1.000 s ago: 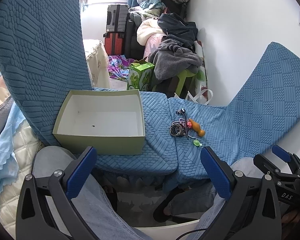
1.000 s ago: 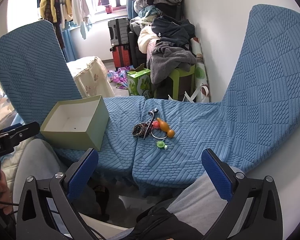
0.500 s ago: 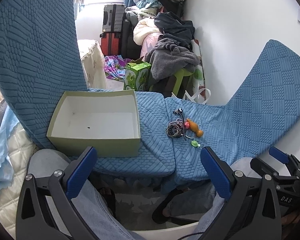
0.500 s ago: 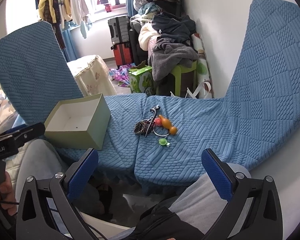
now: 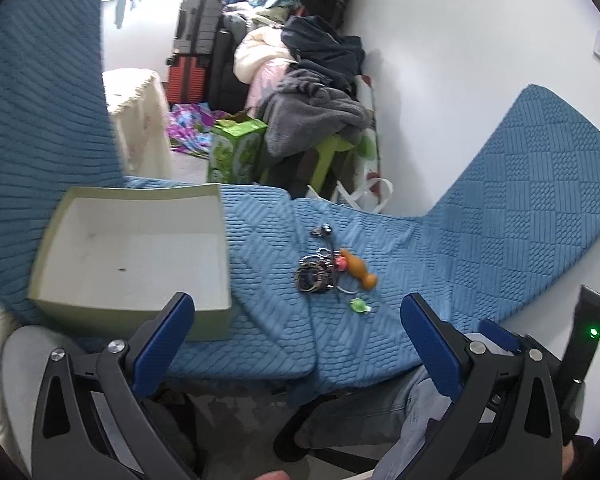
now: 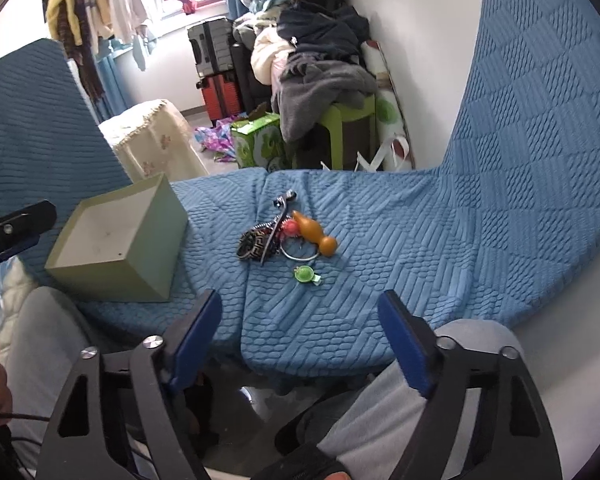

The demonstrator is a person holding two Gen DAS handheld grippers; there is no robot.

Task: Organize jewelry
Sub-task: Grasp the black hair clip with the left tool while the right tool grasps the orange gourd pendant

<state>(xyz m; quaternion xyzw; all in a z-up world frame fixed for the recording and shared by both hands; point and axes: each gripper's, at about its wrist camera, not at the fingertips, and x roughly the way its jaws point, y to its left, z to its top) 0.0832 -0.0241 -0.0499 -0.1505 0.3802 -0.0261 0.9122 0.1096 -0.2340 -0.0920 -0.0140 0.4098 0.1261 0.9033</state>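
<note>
Ahead of right tongs (image 6: 300,320): jewelry pile (image 6: 278,238), untouched.

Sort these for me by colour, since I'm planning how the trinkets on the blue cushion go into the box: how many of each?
Orange: 1, the gourd-shaped charm
Green: 1, the small round piece
Pink-red: 1, the spiky bead
Dark patterned: 1, the bangle
Silver metal: 2, the long clip and the thin ring
Total: 6, though tangled pieces may hide more.

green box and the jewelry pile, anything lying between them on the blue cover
Nothing: between the open pale green cardboard box and the tangled jewelry pile only bare textured blue fabric cover shows, in both wrist views.
</note>
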